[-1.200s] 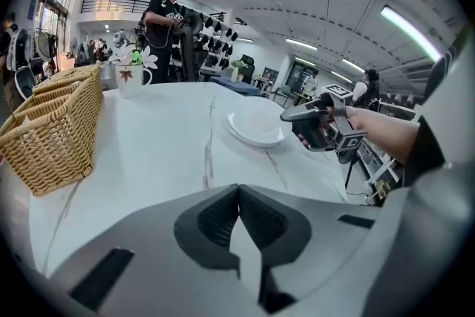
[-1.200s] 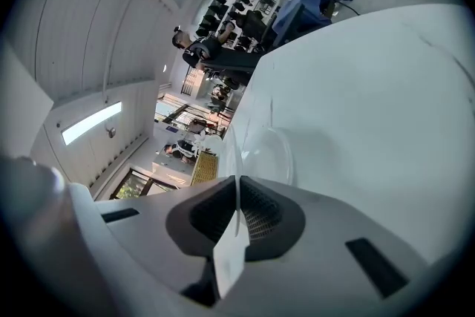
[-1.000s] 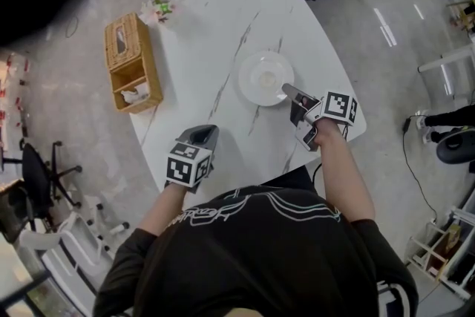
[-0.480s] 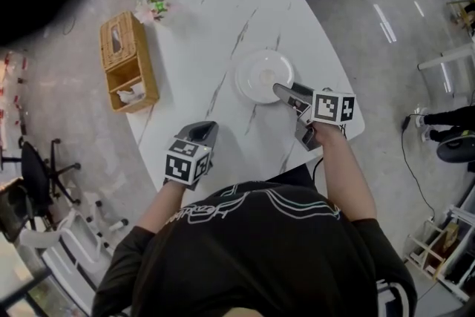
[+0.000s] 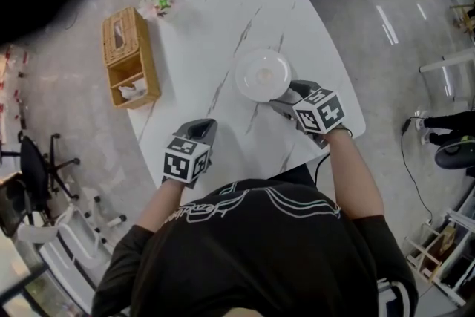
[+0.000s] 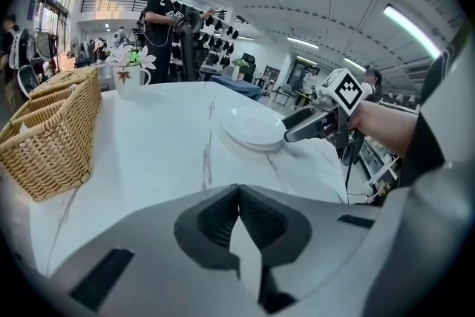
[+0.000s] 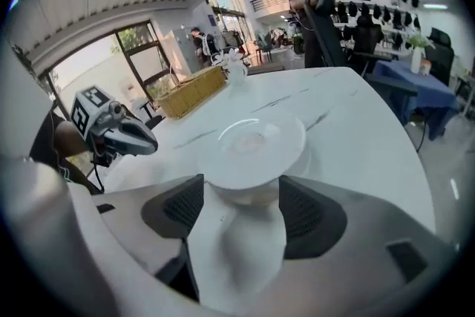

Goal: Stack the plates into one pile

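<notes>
1. While the left gripper (image 5: 203, 128) hangs over the white marble tabletop (image 5: 223, 26) with its jaws closed on nothing, the pile of round white plates (image 5: 261, 75) rests on that tabletop, well apart from it.
2. The right gripper (image 5: 280, 100) is at the pile's near rim. Its jaws have just been opening and stand wide, with the rim between them and the pads clear of it.
3. A woven wicker basket (image 5: 130, 58) sits well to the pile's left.
</notes>
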`<state>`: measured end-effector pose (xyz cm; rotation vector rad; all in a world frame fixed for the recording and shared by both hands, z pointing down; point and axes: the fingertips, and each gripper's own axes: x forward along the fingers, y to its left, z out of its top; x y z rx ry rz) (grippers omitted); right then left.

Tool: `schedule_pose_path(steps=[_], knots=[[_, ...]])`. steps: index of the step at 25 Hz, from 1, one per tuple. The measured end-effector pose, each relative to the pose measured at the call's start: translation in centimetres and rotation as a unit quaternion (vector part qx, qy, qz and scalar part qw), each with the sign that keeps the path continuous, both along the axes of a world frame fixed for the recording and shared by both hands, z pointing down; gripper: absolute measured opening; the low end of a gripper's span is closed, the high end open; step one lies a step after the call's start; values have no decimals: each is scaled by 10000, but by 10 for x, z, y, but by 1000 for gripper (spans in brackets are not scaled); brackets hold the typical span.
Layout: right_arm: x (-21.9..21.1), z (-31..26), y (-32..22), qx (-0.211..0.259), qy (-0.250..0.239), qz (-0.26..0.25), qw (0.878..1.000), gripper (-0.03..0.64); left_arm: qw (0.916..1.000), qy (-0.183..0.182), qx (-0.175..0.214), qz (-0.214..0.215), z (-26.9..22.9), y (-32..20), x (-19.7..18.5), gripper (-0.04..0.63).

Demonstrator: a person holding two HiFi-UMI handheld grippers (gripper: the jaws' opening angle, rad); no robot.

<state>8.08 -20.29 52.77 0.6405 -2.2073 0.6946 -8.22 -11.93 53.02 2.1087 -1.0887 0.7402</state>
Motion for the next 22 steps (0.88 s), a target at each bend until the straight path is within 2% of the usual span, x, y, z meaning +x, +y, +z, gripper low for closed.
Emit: schedule_pose_path(steps=[5, 9, 11, 16, 17, 20, 22], knots=[[9, 6, 1, 449, 842, -329, 9949, 313, 10000, 16, 38, -46, -2, 4, -4, 23], [17, 1, 0, 627, 1027, -227, 9925, 313, 9999, 59, 130, -77, -10, 5, -5, 23], [17, -11, 1, 709, 821, -61, 9941, 313, 9997, 131, 197, -101, -17, 5, -5, 23], [5, -63, 11, 1158, -137, 394, 9924, 303, 9976, 477, 482, -132, -48, 4, 1, 23], [3, -74, 15, 1262, -322, 457, 9904, 272, 9967, 558, 567, -127, -56, 4, 2, 23], [-8, -103, 32, 1449, -921, 482, 9840, 119, 9920, 917, 868, -67, -86, 5, 10, 23], [-16, -119, 45, 1586, -1231, 346, 9790, 61, 9871, 1169, 1093, 14, -108, 7, 16, 23]])
